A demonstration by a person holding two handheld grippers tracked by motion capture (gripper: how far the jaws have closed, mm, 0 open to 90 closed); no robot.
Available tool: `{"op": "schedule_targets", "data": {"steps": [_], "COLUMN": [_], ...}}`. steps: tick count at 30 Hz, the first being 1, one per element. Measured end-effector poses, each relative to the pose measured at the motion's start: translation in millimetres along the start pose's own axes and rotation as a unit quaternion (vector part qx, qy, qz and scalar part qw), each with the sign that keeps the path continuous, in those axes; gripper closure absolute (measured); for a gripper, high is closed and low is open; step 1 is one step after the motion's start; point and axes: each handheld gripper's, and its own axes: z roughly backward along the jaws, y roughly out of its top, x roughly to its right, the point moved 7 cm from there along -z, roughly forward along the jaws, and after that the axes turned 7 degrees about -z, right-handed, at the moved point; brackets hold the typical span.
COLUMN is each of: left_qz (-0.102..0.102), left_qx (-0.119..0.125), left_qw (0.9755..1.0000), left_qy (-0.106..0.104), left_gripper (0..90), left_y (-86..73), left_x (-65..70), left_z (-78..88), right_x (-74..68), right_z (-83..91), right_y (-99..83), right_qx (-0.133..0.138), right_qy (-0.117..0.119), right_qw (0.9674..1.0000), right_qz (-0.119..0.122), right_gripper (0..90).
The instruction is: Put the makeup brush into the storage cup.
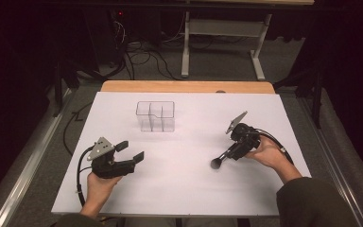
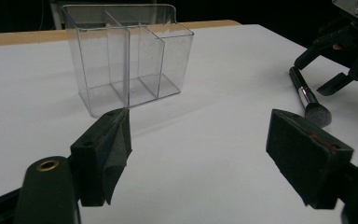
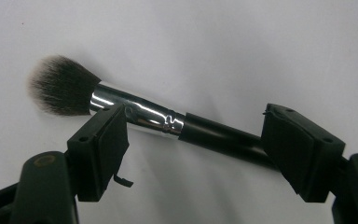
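Makeup brush (image 3: 140,116): lies flat on the white table sheet (image 1: 179,189), toward the right side and nearer the person's edge, well apart from the clear organiser.
Brush long axis: in the high view it runs on a diagonal, with the dark bristle head (image 1: 216,163) toward the lower left and the black handle climbing to the upper right, under the right gripper.
Right gripper (image 1: 231,152): sits directly over the brush, held in the person's right hand (image 1: 267,153). In the right gripper view its jaws stand wide apart, one near the silver ferrule and one farther along the handle.
Right gripper grip: the pads do not press on the brush, so nothing is held. The brush seems to run nearly in line with the gap rather than across it, so the wrist probably needs a turn before closing.
Left gripper (image 1: 131,151): rests in the left hand (image 1: 99,187) at the left of the sheet, jaws wide open and empty, pointing toward the middle of the table.
Nearer hand: the right one by far; the left is well apart from the brush.
Clear organiser (image 1: 155,116): stands upright and empty toward the far middle of the sheet, divided into compartments, up and left of the brush.
Likely next move: close on the handle, lift, and carry it up and left to the organiser.
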Motion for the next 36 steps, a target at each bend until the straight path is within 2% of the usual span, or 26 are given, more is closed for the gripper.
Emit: {"op": "schedule_targets", "data": {"steps": [9,16,30,36], "left_qz": [0.0,0.001,0.002,0.003], "left_qx": [0.0,0.002,0.003,0.004], "left_qw": [1.0,1.0,1.0,1.0], "left_qy": [0.0,0.0,0.0,0.0], "left_gripper": [22.3,22.4,22.4,22.3], "left_y": [0.1,0.3,0.4,0.7], "left_x": [-0.1,0.0,-0.5,-0.3], "left_z": [0.2,0.3,0.3,0.4], "right_x": [-0.7,-1.4,-1.2,-1.6], "right_z": [-5.2,-6.6,-9.2,-9.7], "right_y": [-0.7,-1.7,0.0,0.7], "right_qx": [-0.01,-0.016,-0.014,-0.016], "right_qy": [0.008,0.011,0.012,0.011], "right_qw": [0.9998,0.9998,0.9997,0.9997], "right_qz": [0.014,0.004,0.016,0.011], "right_gripper": [25.0,24.8,23.6,23.0]}}
